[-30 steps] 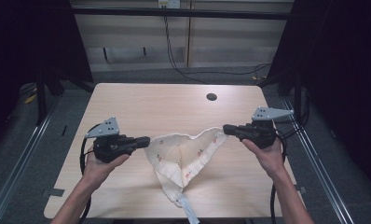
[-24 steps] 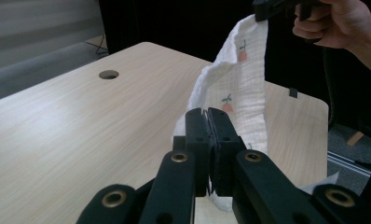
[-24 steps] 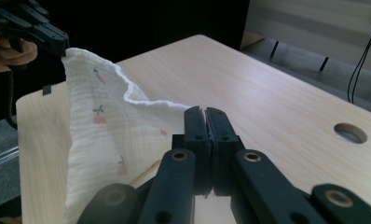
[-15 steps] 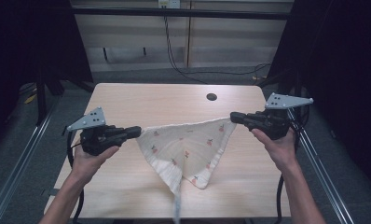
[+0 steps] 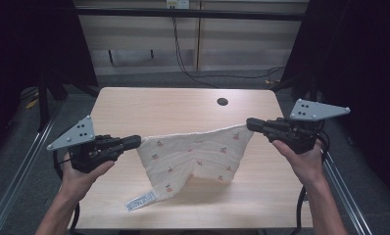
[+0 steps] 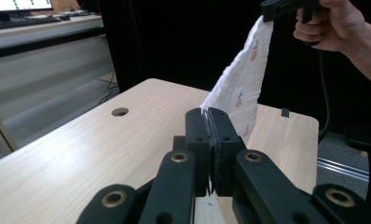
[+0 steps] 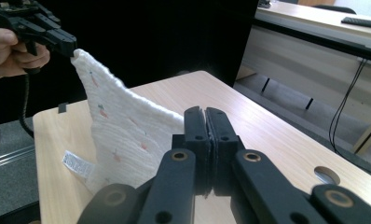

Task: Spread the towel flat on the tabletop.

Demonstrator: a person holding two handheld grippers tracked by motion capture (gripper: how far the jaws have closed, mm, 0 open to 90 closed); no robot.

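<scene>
My left gripper (image 5: 136, 141) is clamped on one corner of the white printed cloth (image 5: 195, 156), and my right gripper (image 5: 250, 124) is clamped on the opposite corner. The cloth hangs stretched between them above the wooden table (image 5: 149, 105), its lower folds and the label (image 5: 140, 200) resting on the tabletop near my side

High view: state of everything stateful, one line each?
cloth: lifted and stretched between the two grippers, lower part sagging onto the table
care label: lying flat on the table
left gripper: shut on a cloth corner
right gripper: shut on the opposite corner
</scene>
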